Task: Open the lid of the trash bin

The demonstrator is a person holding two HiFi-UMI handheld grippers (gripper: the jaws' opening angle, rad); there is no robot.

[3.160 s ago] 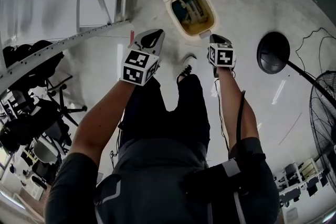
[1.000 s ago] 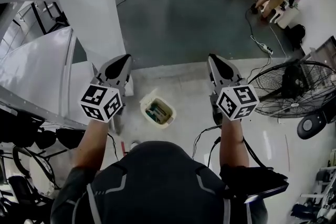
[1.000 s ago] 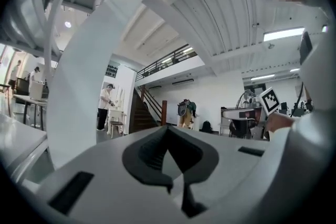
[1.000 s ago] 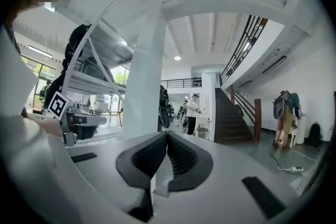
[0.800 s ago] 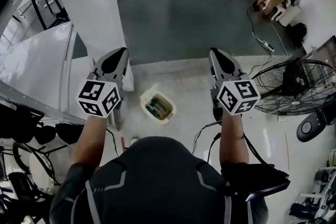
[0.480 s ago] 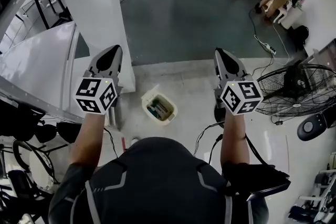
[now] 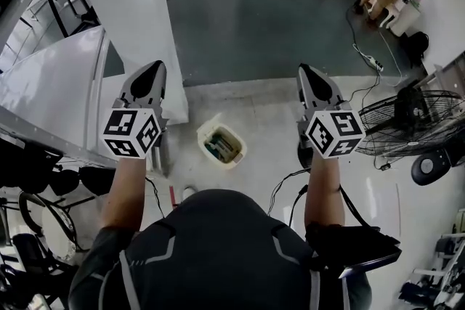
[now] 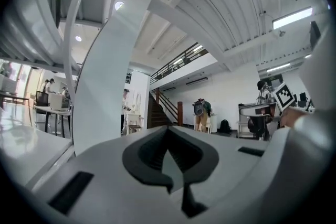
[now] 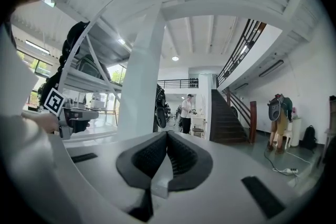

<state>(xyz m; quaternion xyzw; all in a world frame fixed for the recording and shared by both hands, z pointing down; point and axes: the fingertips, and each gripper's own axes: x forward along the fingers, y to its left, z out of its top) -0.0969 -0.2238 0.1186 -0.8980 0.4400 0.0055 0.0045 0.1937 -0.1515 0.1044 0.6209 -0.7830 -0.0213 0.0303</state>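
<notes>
Where the trash bin (image 7: 221, 144) sits: on the pale floor (image 7: 254, 109) at the centre of the head view, small and well below both tongs.
Left tongs (image 7: 154, 69): centre left of the frame, held high, pressed together with nothing between them.
Right tongs (image 7: 306, 71): centre right at about the same height, likewise pressed together and empty.
Direction to bin: down and inward from each. Both tongs point toward the top of the frame, past the bin, and neither gripper view shows it.
Nearer side: the bin lies between them, slightly closer to the left tongs.
Long axis: upper left to lower right of the frame.
Lid: contents show from above, so the opening looks uncovered. The lid itself is too small to tell from the rim.
Next move, as a judgement: any reach means tipping the tongs down and lowering them a long way.
</notes>
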